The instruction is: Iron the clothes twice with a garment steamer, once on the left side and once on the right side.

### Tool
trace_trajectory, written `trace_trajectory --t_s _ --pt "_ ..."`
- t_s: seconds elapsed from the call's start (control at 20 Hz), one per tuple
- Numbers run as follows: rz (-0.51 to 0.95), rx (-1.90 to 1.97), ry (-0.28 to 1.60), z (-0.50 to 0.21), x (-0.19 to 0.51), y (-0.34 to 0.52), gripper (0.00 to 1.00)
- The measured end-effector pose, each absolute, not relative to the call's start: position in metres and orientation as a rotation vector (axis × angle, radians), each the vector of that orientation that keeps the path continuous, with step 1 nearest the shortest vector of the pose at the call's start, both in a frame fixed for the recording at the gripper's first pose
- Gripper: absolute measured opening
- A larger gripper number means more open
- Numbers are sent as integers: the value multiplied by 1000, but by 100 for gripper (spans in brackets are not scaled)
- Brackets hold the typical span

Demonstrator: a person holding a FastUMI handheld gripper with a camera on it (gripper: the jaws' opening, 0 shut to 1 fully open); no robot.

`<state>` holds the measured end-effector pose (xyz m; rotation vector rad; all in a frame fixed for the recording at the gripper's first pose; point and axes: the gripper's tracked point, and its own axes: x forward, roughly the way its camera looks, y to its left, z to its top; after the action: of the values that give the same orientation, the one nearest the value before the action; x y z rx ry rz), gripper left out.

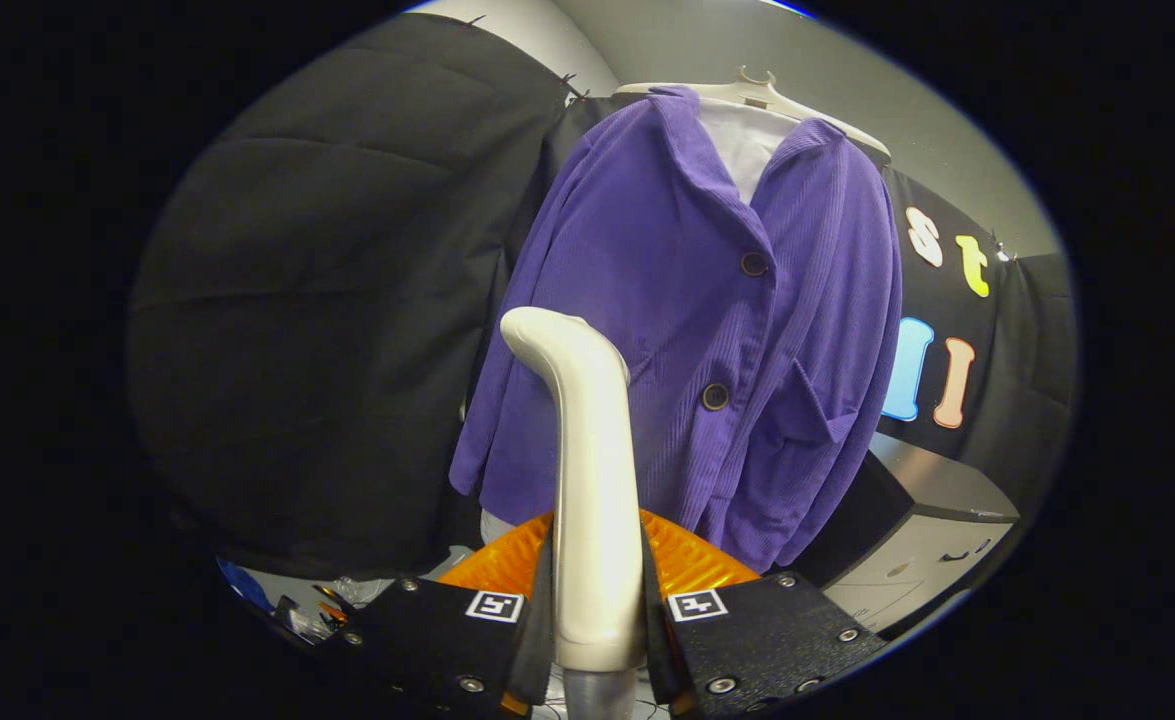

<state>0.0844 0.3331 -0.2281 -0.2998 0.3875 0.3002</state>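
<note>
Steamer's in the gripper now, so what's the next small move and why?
Probably ease the steamer forward onto one front panel of the purple corduroy jacket. The gripper is shut on its handle, and its head seems just short of the hanging fabric.

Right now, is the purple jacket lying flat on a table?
No: the purple jacket hangs upright on a white hanger, beyond the steamer handle that the gripper clamps between its fingers.
</note>
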Motion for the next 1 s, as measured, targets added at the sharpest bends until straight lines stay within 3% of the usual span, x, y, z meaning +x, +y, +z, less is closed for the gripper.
trace_trajectory --t_s 0.5,0.7,1.0 --pt "340 -222 584 -289 36 281 38" --pt "292 -154 613 -269 18 213 38" --pt "176 -81 507 -190 13 112 38"
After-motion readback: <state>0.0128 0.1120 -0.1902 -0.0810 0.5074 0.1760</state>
